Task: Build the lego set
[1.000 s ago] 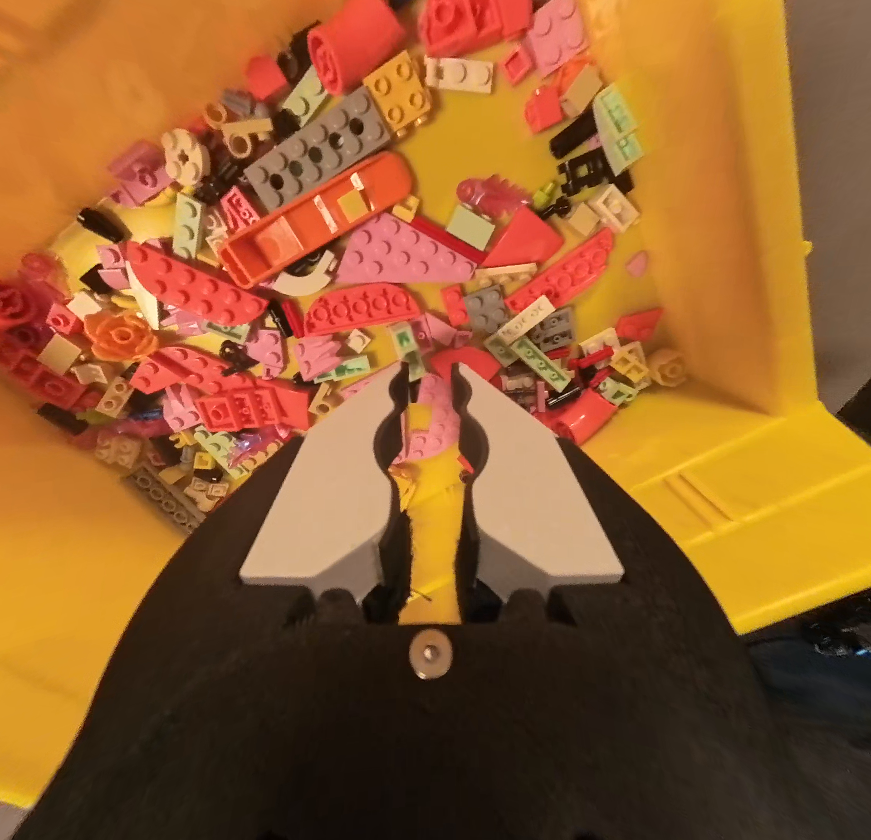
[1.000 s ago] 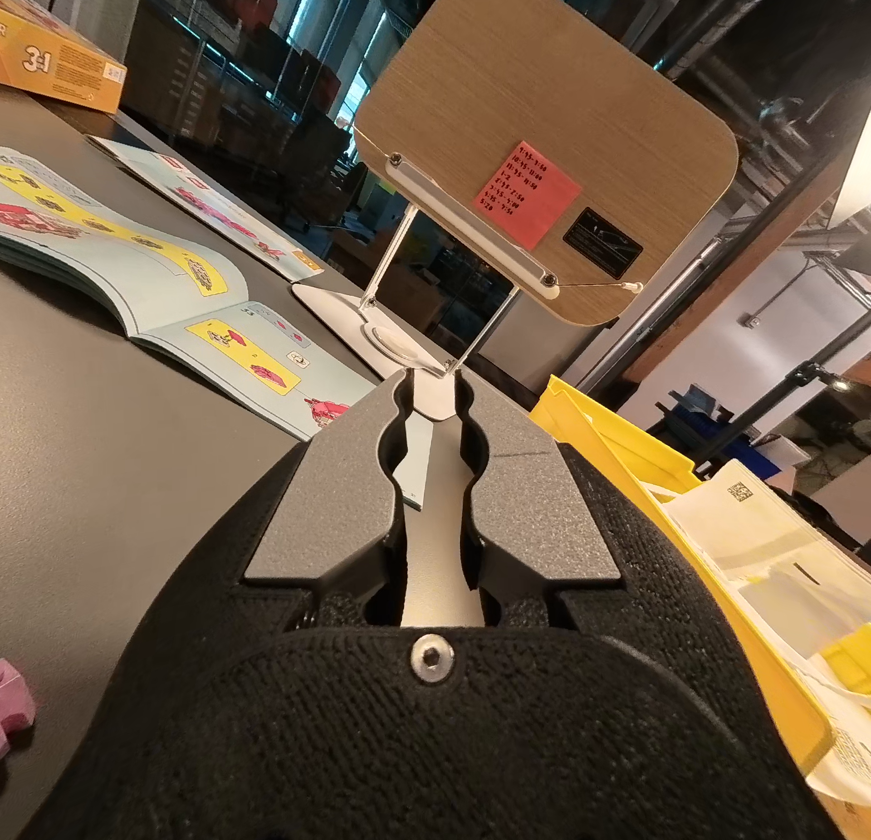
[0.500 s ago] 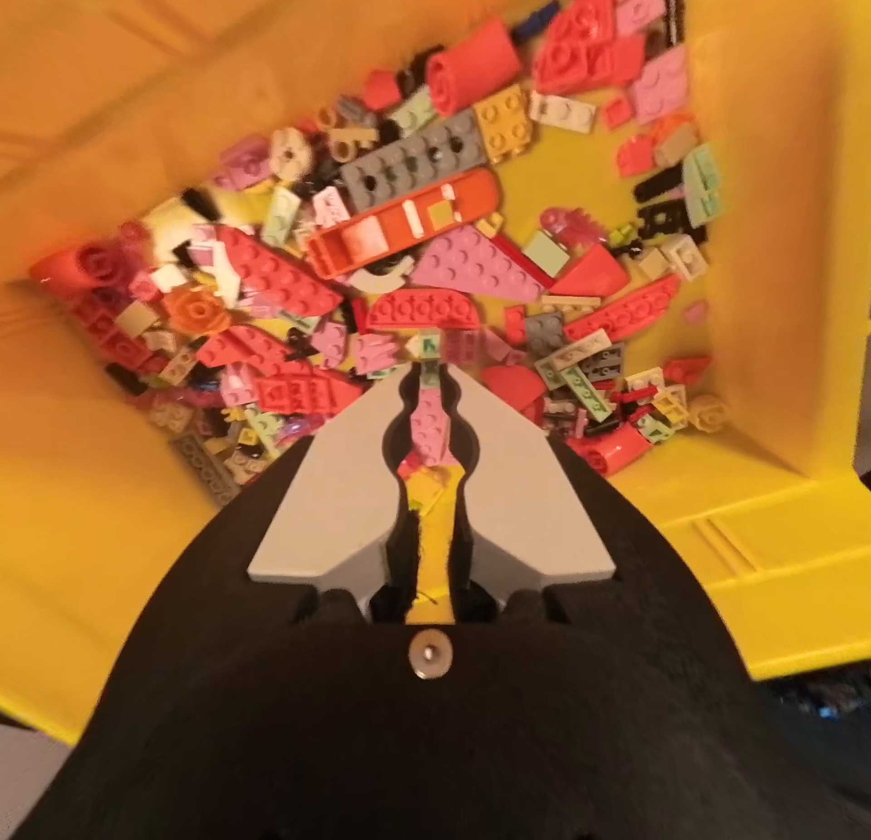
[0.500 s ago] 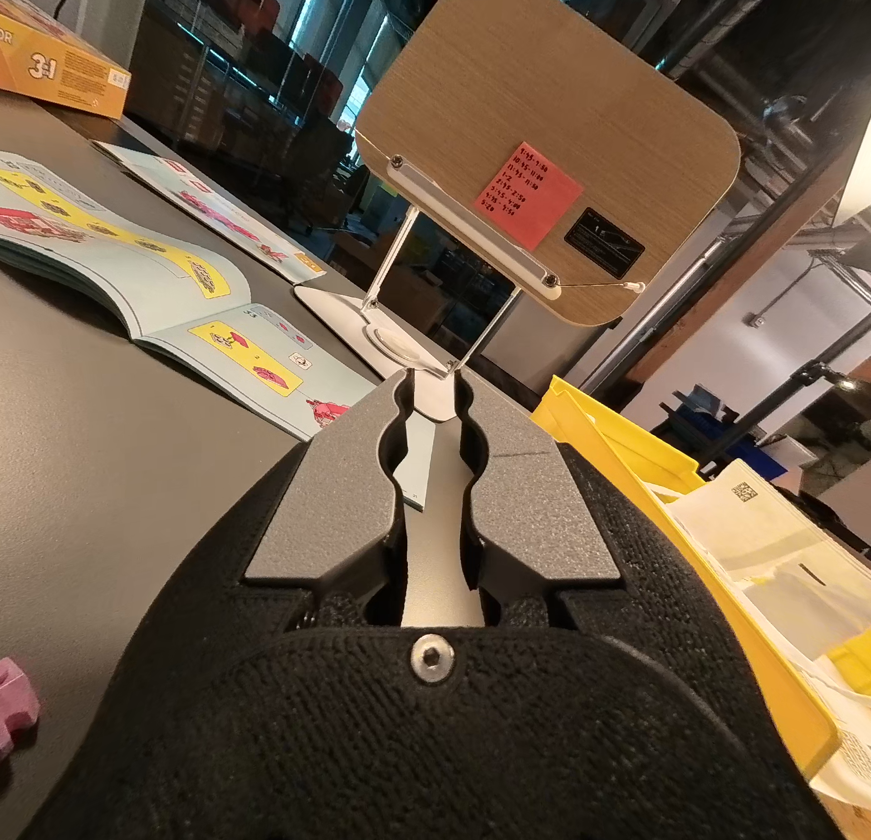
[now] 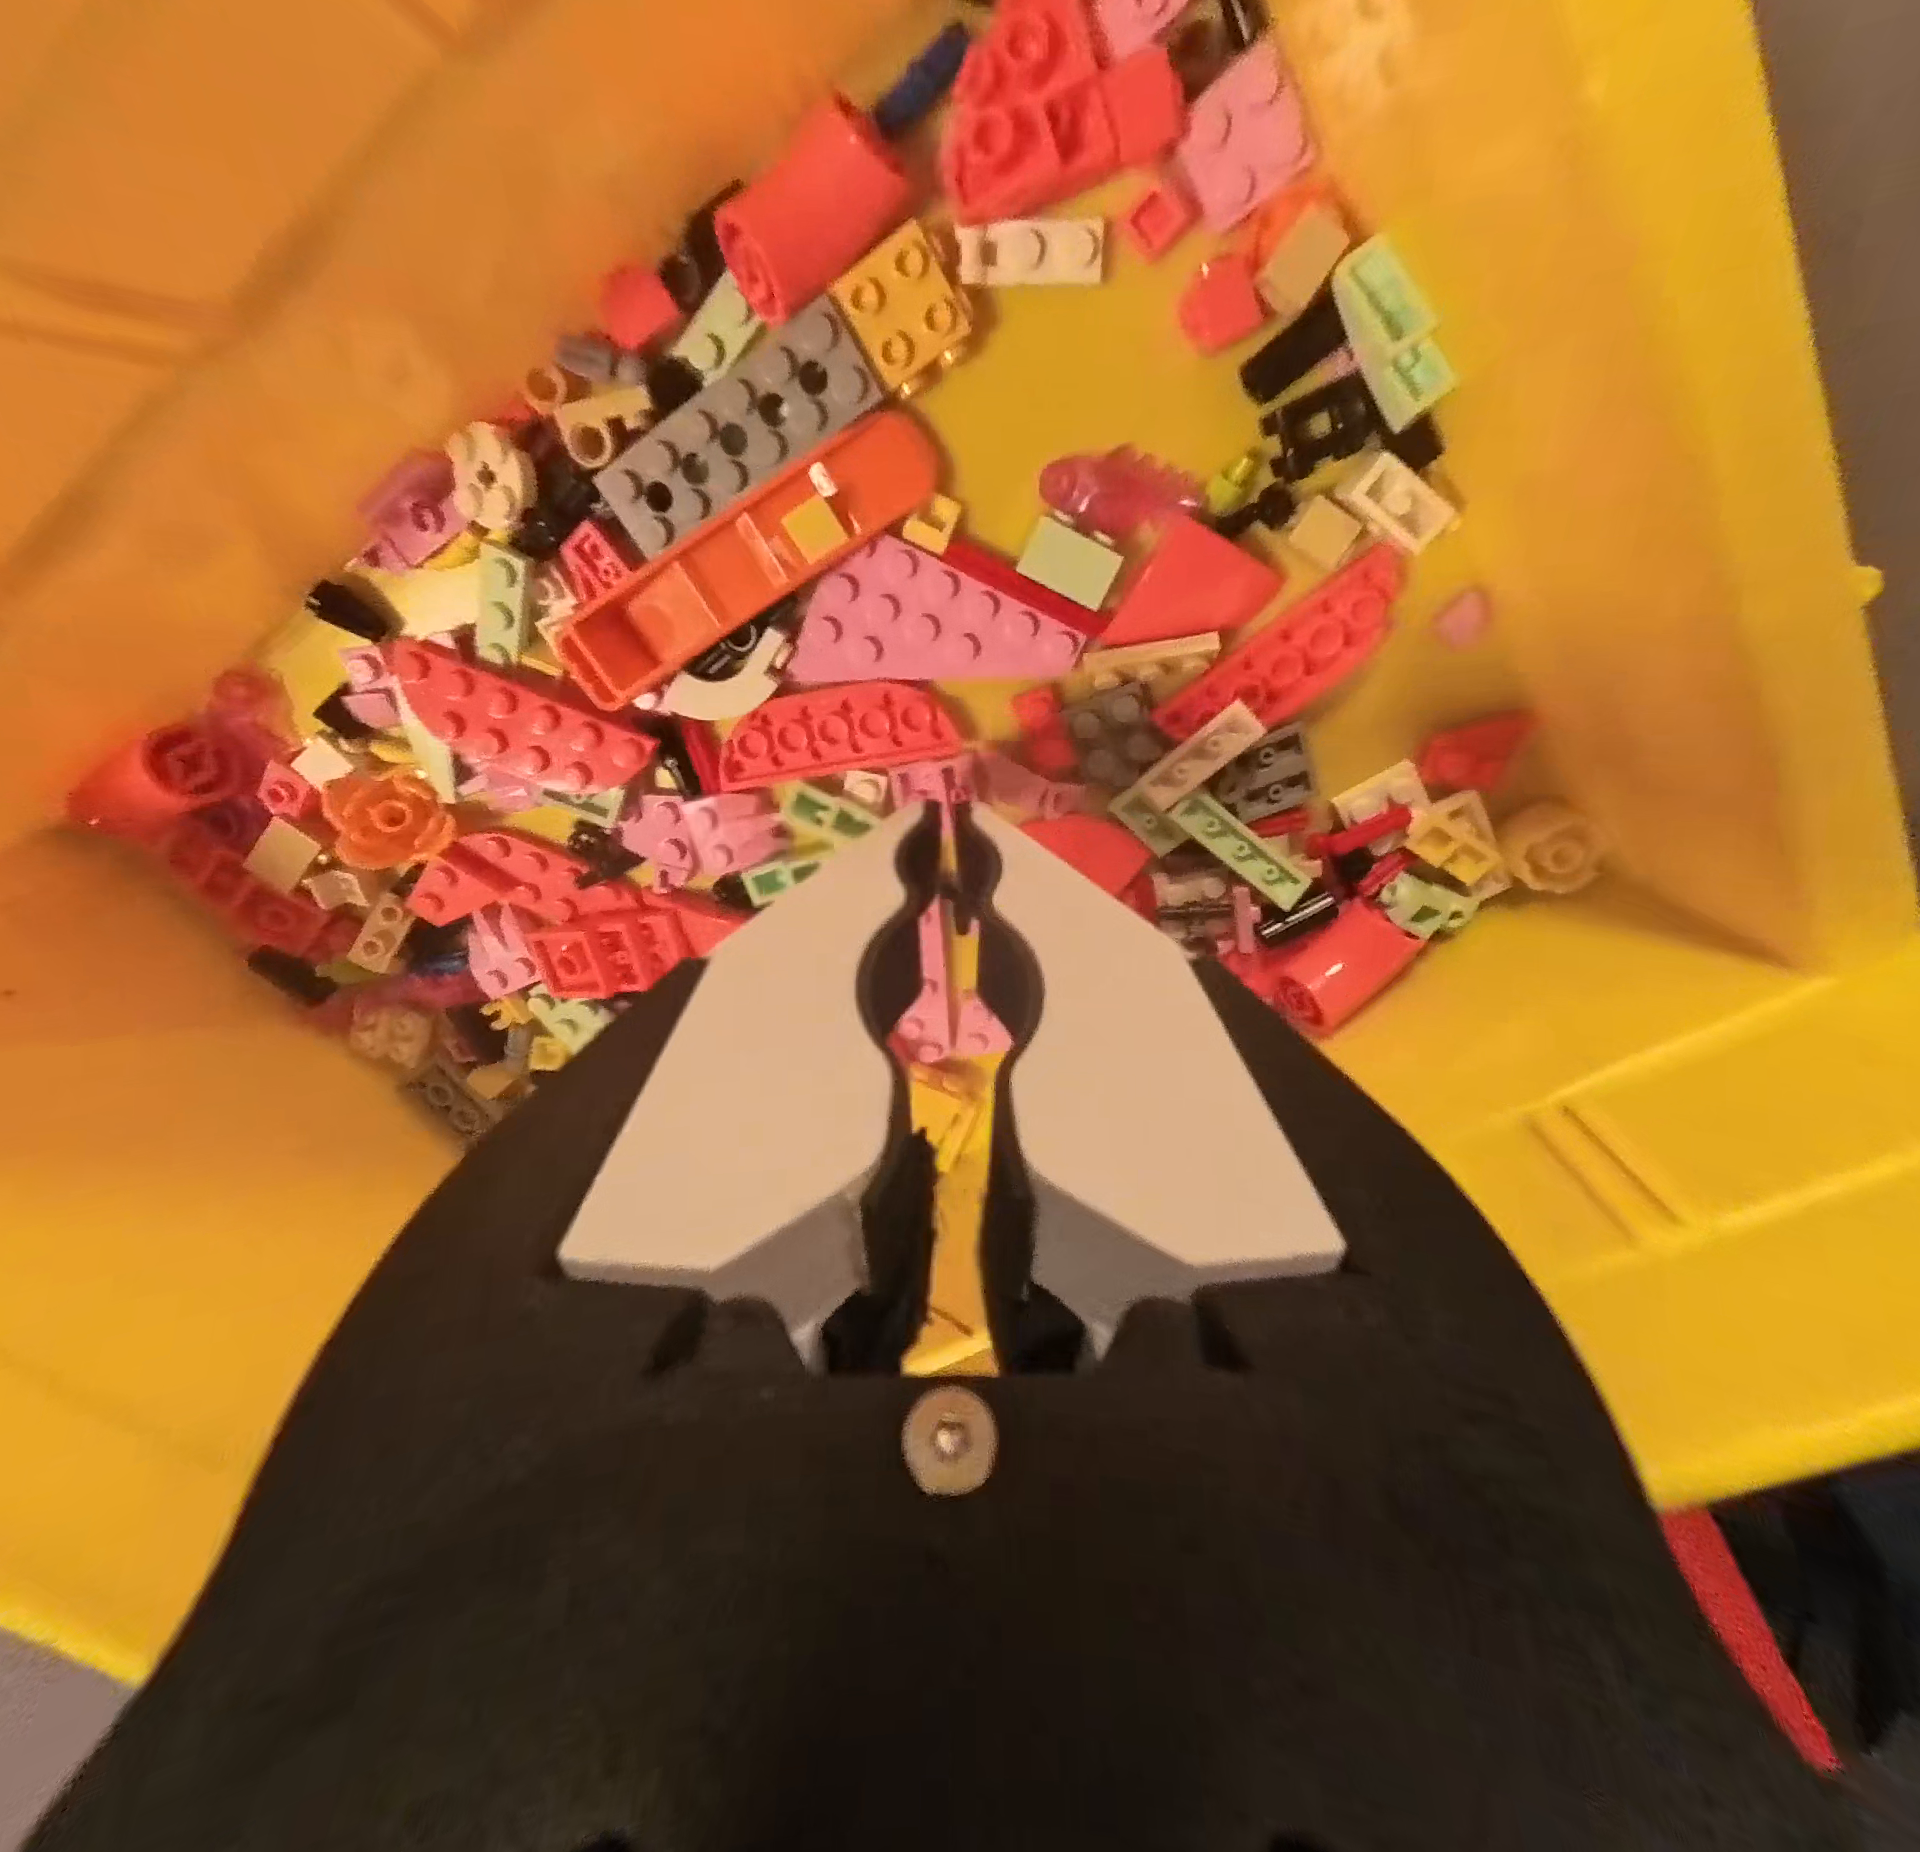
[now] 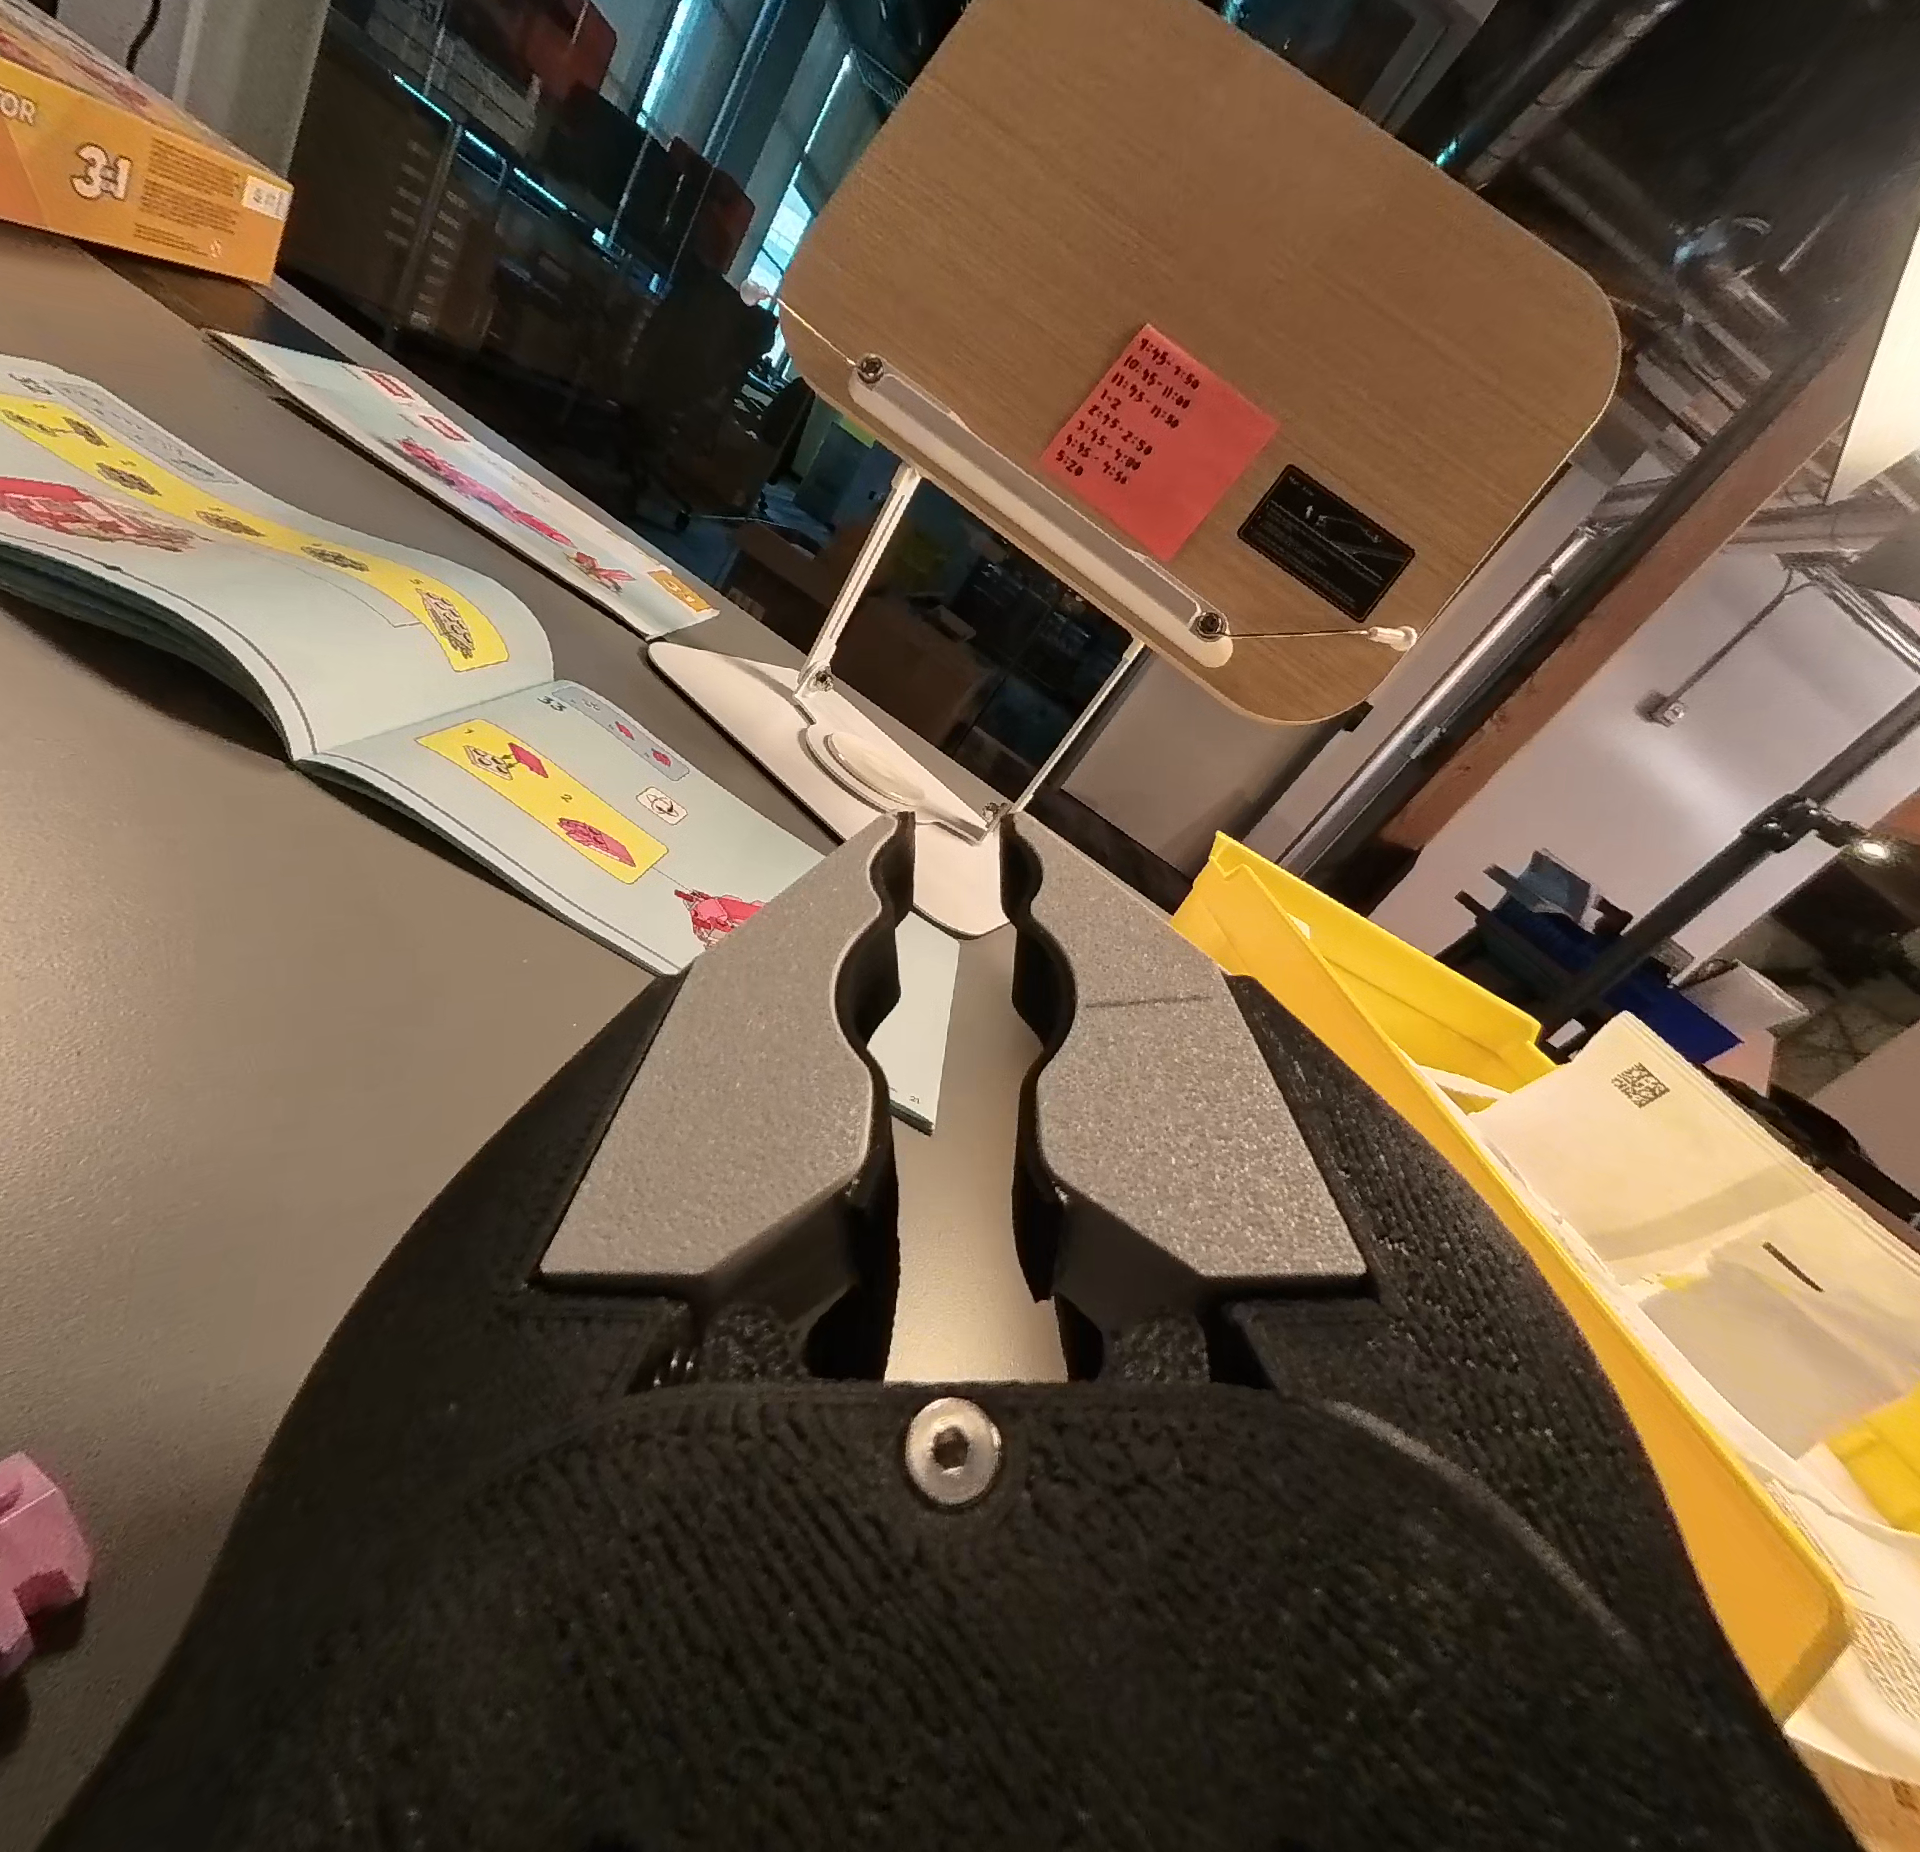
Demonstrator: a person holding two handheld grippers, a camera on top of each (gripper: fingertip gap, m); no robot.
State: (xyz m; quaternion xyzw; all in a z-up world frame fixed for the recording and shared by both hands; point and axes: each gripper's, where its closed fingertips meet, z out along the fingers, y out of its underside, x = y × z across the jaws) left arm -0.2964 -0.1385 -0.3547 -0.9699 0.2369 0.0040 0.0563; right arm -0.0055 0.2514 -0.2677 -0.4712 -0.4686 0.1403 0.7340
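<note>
L gripper (image 5: 948, 815) sat over a yellow bin (image 5: 1621, 1158) w/ its light-grey fingers (image 5: 790, 1033) nearly together, pinching a thin pink plate (image 5: 940, 981) edge-on; the plate ran down the slot between the pads and poked out past the tips at 12 o'clock. We noted the pic was blurred, so its exact shape was not readable. Just beyond the tips lay the brick pile: a coral rounded plate (image 5: 842, 737) at 12, pink wedge plate (image 5: 935, 623) behind it, long orange hull piece (image 5: 748, 555) and grey holed plate (image 5: 748, 415) toward 11. An orange flower piece (image 5: 387, 817) sat at 9, a tan rose piece (image 5: 1553, 852) at 3, a coral cylinder (image 5: 805, 213) far off at 12.

R gripper (image 6: 956, 826) lay low over a dark table (image 6: 260, 1023), dark-grey fingers (image 6: 748, 1064) a narrow way apart w/ nothing between them. A pink brick (image 6: 31, 1563) sat at 8, near the cam. An open instruction booklet (image 6: 343, 680) lay at 10, the white base of a wooden book stand (image 6: 1195, 275) straight ahead at 12, w/ a pink sticky note (image 6: 1158, 441) on the board. A 2nd yellow-bin view (image 6: 1382, 1023) w/ paper bags (image 6: 1704, 1262) was at 3. An orange box (image 6: 145, 192) sat far at 10.
</note>
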